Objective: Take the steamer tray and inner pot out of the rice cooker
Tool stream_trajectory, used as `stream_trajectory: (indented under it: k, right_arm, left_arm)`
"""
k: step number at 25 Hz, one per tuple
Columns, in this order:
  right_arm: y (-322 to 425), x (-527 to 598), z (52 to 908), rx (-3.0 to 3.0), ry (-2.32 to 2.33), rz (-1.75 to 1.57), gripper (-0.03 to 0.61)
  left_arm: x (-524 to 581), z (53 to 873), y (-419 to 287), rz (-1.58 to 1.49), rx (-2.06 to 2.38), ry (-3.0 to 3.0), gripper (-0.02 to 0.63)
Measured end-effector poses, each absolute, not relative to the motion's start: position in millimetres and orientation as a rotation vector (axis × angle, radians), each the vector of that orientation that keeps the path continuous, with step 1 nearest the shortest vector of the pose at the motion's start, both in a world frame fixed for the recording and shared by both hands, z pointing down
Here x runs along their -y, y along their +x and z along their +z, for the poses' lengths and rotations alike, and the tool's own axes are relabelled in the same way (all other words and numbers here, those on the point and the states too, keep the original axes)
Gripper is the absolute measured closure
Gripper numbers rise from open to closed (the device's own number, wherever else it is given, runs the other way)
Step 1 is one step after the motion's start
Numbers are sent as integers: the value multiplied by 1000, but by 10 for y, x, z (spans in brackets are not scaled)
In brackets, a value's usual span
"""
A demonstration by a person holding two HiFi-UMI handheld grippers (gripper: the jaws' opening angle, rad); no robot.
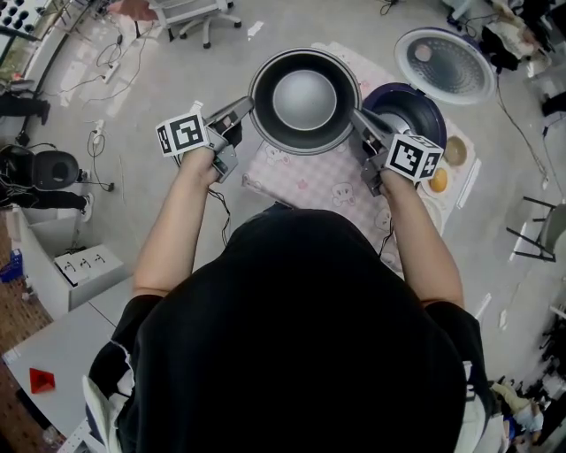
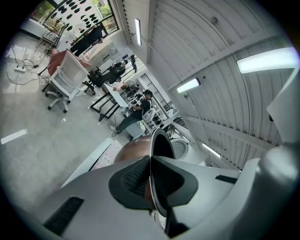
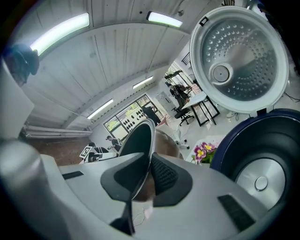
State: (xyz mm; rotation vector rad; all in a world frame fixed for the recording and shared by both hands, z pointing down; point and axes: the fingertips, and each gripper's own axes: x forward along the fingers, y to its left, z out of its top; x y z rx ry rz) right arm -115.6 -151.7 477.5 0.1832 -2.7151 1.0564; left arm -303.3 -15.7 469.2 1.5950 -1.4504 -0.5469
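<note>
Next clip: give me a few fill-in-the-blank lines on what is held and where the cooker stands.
1. The left gripper and the right gripper each clamp the inner pot by its ____.
2. In the head view, the rice cooker stands on the pot's ____ side.
3. The cooker's lid is ____.
4. The tablecloth below the pot is checked white and ____.
Missing words: rim; right; open; pink.

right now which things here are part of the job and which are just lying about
Job: pot, gripped at its rim by the left gripper and right gripper; rice cooker, its lid open.

Lying about: checked cloth, small dishes, office chair, red block.
</note>
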Motion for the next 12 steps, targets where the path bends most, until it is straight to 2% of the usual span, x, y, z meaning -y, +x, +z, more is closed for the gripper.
stream_trajectory:
  k: [12]
  right_arm:
    - [-1076, 1217, 5349, 2598, 182, 1125, 525]
  left_arm:
    - [-130, 5363, -2978, -460, 1427, 1523, 577]
